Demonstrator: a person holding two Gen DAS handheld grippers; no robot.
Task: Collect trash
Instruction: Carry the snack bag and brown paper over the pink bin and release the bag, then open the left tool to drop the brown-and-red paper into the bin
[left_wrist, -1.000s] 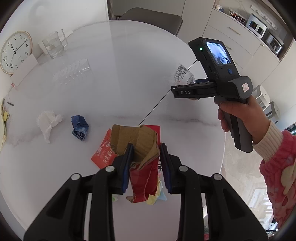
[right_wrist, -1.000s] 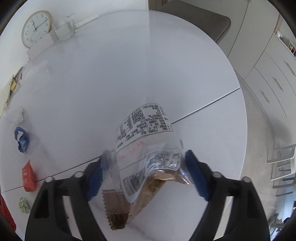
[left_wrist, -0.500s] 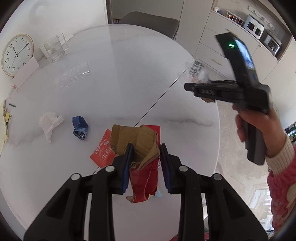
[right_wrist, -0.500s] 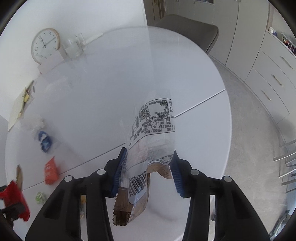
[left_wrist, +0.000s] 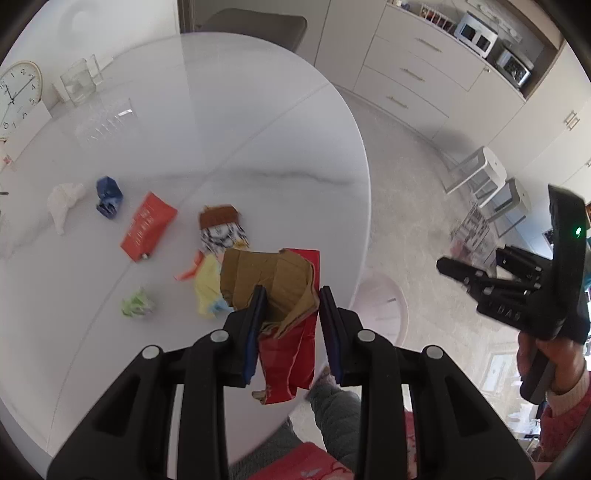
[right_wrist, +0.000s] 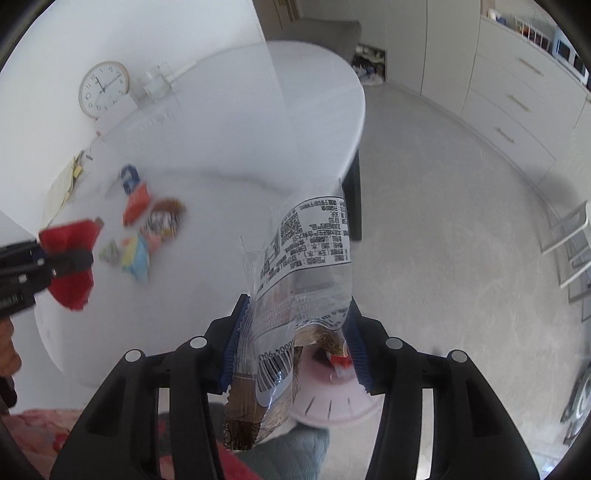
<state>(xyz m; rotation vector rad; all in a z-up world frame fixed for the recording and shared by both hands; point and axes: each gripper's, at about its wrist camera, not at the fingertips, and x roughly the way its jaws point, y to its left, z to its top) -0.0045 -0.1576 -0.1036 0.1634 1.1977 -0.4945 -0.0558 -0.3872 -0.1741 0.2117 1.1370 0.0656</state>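
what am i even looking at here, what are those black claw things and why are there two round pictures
No robot here: a person holds a hand tool with black tongs in each hand, and each tool carries a wide-angle camera looking along its fingers. That gives two round pictures.

The left tongs are shut on a red and brown wrapper. In that view the other tool shows at the right edge, in the person's hand.

The right tongs are shut on a clear printed bag, held off the table above a pink bin on the floor.

Left on the white table: a white tissue, a blue scrap, an orange packet, a green wad and a few more wrappers.
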